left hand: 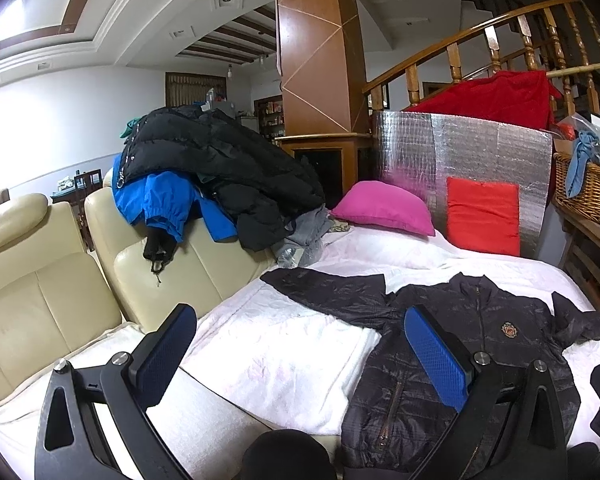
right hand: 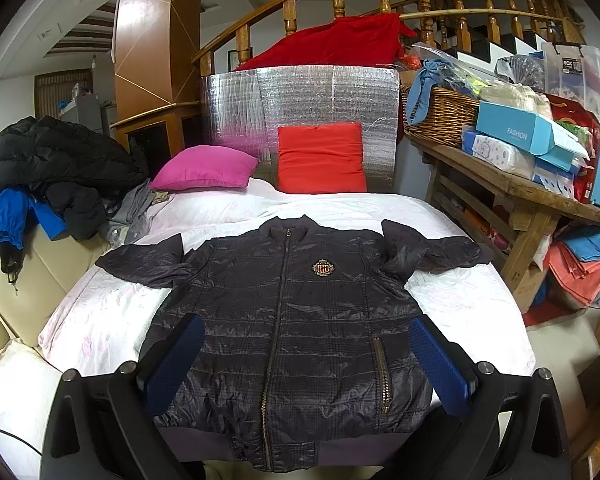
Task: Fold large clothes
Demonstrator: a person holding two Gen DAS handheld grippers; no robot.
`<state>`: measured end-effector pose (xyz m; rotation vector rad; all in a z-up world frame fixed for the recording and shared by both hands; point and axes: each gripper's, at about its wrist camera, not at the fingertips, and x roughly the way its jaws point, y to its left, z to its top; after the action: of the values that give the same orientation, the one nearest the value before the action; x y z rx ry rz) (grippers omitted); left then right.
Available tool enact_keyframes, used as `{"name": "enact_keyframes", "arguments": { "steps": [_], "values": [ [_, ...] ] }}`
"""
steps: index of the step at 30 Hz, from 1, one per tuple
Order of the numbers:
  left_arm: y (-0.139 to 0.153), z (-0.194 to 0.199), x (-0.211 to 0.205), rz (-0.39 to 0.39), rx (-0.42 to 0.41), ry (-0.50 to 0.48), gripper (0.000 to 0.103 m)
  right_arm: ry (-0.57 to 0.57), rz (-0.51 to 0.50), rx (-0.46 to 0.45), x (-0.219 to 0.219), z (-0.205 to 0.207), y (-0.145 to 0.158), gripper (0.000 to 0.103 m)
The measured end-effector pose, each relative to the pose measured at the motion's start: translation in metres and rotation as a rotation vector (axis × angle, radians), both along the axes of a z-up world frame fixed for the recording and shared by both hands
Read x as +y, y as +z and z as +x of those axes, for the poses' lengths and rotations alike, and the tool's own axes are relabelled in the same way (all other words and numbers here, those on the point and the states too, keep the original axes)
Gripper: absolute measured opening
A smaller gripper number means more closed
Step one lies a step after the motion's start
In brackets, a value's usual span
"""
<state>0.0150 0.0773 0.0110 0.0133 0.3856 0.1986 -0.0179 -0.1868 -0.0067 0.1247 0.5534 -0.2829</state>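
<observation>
Across the centre of the right wrist view, the dark quilted jacket lies flat and face up on the white bedspread, zipped, collar toward the top of the frame, hem at the bottom edge, both sleeves spread outward. Its long axis runs straight away from you, along the zip. Your right gripper hovers over the hem with jaws spread wide and nothing between them, squarely framing the lower body of the garment. Your left gripper is likewise released and empty; in its view the jacket sits to the lower right, with one blue pad overlapping its side and the other over bare bedspread. By that reading the right hand is the better centred, while the left stands nearer the sleeve reaching toward the upper left of that frame, likely the first part to fold inward.

Legible writing: a blue box at the right of the right wrist view reads "FASHION"; a clear bin above it shows "ROX". The chest crest is too small to read.
</observation>
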Motion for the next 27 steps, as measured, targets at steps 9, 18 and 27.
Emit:
{"name": "enact_keyframes", "arguments": {
  "steps": [9, 18, 27],
  "values": [
    [-0.02, 0.017, -0.042, -0.039, 0.124, -0.231, 0.103, -0.059, 0.009, 0.002, -0.024, 0.001, -0.008, 0.103],
    [-0.042, 0.041, -0.096, -0.007, 0.183, -0.327, 0.103, -0.184, -0.004, 0.056, -0.074, 0.022, -0.029, 0.103],
    [-0.055, 0.089, -0.131, 0.029, 0.209, -0.326, 0.103, -0.234, -0.036, 0.087, -0.104, 0.052, -0.038, 0.103]
  ]
}}
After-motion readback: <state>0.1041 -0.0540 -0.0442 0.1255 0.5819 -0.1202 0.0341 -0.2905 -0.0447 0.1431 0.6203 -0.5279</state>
